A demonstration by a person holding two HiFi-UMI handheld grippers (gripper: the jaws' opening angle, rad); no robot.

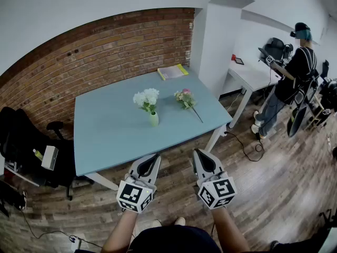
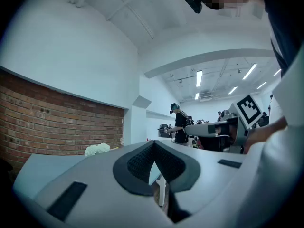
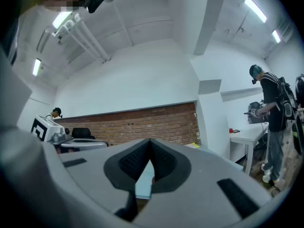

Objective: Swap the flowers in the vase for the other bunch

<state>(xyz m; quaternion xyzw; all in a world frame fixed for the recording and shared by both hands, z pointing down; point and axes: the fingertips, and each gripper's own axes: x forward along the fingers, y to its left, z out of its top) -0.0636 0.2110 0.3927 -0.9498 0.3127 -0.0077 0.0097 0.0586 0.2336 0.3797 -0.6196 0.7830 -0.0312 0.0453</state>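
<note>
A small pale green vase (image 1: pixel 153 118) stands near the middle of the light blue table (image 1: pixel 105 136) and holds a bunch of white flowers (image 1: pixel 146 97). To its right a pink bunch (image 1: pixel 185 97) lies flat on the tabletop, its stem pointing toward me. My left gripper (image 1: pixel 152 159) and right gripper (image 1: pixel 202 156) hover side by side just off the table's near edge, both shut and empty, well short of the flowers. In the left gripper view the white flowers (image 2: pixel 97 149) peek over the jaws.
A yellow-edged booklet (image 1: pixel 172 71) lies at the table's far right corner by a brick wall. A black office chair (image 1: pixel 31 146) stands at the left. A white desk (image 1: pixel 253 75) and a standing person (image 1: pixel 295 73) are at the right, with cables on the wooden floor.
</note>
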